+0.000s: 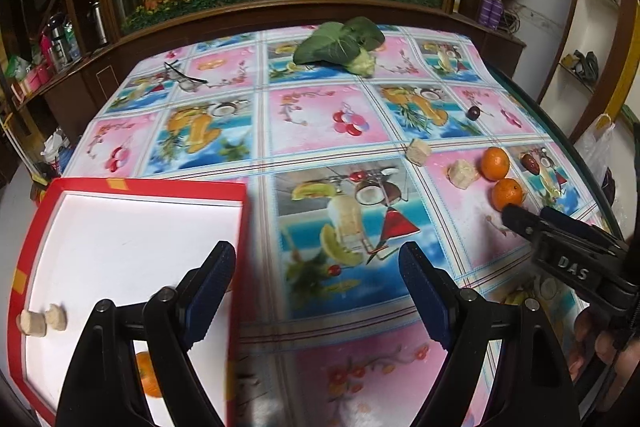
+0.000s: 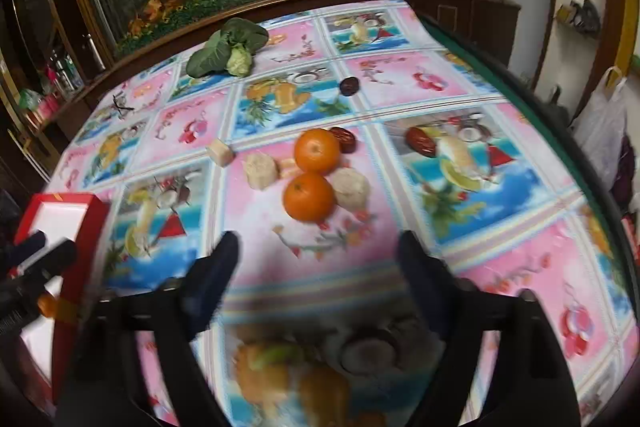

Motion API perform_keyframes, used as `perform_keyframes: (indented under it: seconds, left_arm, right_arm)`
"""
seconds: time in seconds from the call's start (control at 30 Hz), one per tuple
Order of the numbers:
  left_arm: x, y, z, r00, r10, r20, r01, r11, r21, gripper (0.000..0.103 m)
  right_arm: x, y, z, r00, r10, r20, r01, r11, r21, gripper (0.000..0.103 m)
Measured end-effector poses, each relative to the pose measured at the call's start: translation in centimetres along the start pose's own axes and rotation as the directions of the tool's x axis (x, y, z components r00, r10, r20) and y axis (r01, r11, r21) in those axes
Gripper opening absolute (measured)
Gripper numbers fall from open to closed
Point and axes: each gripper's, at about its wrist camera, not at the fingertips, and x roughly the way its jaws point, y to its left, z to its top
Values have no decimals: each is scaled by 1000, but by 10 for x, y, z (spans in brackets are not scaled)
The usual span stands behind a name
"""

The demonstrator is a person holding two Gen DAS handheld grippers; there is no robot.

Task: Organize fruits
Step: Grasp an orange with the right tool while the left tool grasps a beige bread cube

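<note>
A red box with a white inside point(image 1: 132, 227) lies at the left; it holds two beige chunks point(image 1: 42, 321) and an orange point(image 1: 147, 375). My left gripper point(image 1: 316, 291) is open and empty over the box's right edge. Two oranges point(image 2: 310, 195) point(image 2: 317, 151) sit mid-table with beige chunks point(image 2: 261, 170) point(image 2: 352, 187) and dark red dates point(image 2: 345, 139) point(image 2: 421, 142) around them. My right gripper point(image 2: 318, 263) is open and empty just short of the nearer orange. It shows in the left wrist view point(image 1: 532, 217) touching or almost touching an orange point(image 1: 507, 191).
A leafy cauliflower point(image 2: 228, 51) lies at the table's far side, a dark plum point(image 2: 349, 85) to its right, eyeglasses point(image 1: 182, 77) far left. A wooden cabinet with an artificial plant display stands behind. A plastic bag point(image 2: 600, 131) hangs right of the table edge.
</note>
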Motion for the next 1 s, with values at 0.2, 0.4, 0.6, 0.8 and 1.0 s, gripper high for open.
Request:
perform_keyframes:
  seconds: [0.2, 0.4, 0.6, 0.8, 1.0]
  left_arm:
    - [20, -12, 19, 1000, 4, -5, -4, 1000, 12, 84]
    - [48, -28, 37, 1000, 21, -13, -20, 999, 46, 84]
    - [79, -52, 52, 999, 16, -28, -14, 997, 80, 83]
    - [105, -71, 61, 999, -6, -36, 9, 996, 91, 83]
    - [104, -79, 64, 996, -84, -7, 84, 990, 118, 28]
  right_arm:
    - [23, 7, 7, 999, 21, -39, -21, 1000, 1, 67]
    - [43, 3, 18, 999, 11, -52, -9, 1000, 26, 50]
    - [47, -4, 23, 999, 28, -37, -26, 999, 40, 34]
    - [42, -19, 22, 997, 75, -16, -74, 993, 93, 34]
    - [41, -25, 22, 993, 115, -8, -113, 988, 107, 34]
